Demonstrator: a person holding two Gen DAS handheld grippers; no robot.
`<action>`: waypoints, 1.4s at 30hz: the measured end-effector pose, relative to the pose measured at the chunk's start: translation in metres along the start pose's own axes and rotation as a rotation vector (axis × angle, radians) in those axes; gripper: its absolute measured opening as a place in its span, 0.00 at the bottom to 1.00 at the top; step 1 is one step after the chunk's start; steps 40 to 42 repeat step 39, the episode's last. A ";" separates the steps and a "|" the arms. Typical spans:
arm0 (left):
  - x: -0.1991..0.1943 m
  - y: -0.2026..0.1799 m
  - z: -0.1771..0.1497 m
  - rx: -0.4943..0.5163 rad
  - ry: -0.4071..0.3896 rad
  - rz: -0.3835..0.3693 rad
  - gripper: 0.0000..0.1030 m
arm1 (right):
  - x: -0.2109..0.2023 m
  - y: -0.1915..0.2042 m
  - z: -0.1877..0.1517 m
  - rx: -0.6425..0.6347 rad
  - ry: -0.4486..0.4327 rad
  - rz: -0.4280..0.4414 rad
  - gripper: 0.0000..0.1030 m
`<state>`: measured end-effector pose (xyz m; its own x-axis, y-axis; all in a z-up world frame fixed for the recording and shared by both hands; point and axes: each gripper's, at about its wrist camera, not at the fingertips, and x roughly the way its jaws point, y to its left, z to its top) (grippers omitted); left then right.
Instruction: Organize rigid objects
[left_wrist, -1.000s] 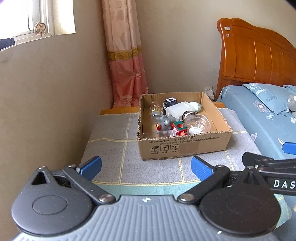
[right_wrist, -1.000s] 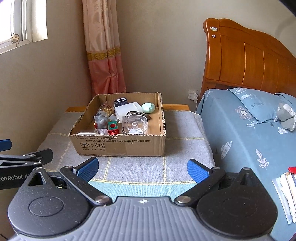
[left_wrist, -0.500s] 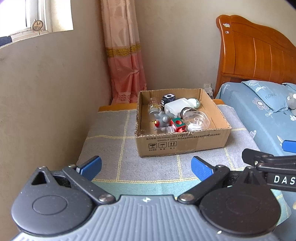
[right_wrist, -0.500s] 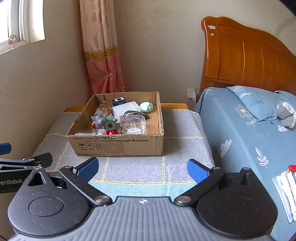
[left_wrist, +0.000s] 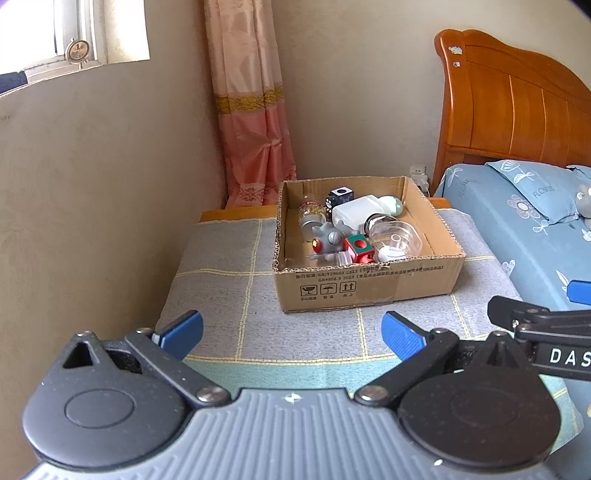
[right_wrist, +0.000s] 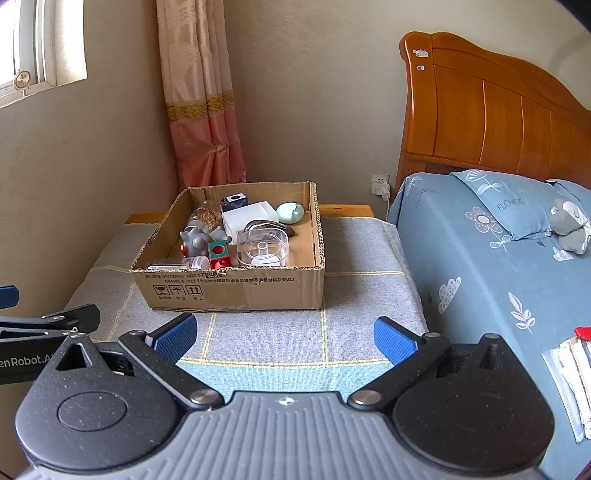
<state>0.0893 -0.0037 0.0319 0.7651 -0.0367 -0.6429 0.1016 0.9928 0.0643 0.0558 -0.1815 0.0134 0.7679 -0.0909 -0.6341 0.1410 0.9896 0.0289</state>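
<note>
**Two open grippers held short of a box of small objects**

Both tools hang level above the near edge of a cloth-covered table (left_wrist: 229, 295), pointing toward the far wall. The left gripper (left_wrist: 291, 328) has its blue pads spread wide with nothing between them; the right gripper (right_wrist: 284, 332) is likewise spread and empty. They sit side by side — each camera catches the other's black linkage at its frame edge.

The cardboard box (left_wrist: 369, 288) stands on the cloth, well apart from both grippers, beyond their fingertips. Inside lie a grey toy figure (left_wrist: 327, 240), a red-and-green cube (left_wrist: 358, 249), a clear plastic dome (left_wrist: 395, 236), a white block (left_wrist: 354, 212), a black die-like cube (left_wrist: 340, 194), a small bottle (left_wrist: 310, 214) and a pale green oval case (right_wrist: 290, 213), crowded together and touching.

Only the right view shows a grey plush toy (right_wrist: 569, 225) on the blue bed (right_wrist: 480, 277), a wall socket (right_wrist: 380, 184) and papers (right_wrist: 569, 376) at the near right. The left view shows more of the left wall and window sill (left_wrist: 74, 62).

Legible writing: "DAS" on the linkage in the left view, "enRobot.A" in the right, "FLOWERS" on the pillow (right_wrist: 509, 203). The box front carries handling symbols and fine print too small to read fully.
</note>
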 end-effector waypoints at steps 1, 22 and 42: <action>0.000 0.000 0.000 0.000 -0.001 0.000 0.99 | 0.000 -0.001 0.000 -0.001 0.000 0.001 1.00; 0.001 -0.002 0.000 0.006 0.005 0.011 0.99 | 0.001 -0.003 -0.001 0.004 0.002 0.000 1.00; 0.000 -0.002 0.000 0.013 0.004 0.022 0.99 | 0.001 -0.004 -0.001 0.003 0.000 -0.021 1.00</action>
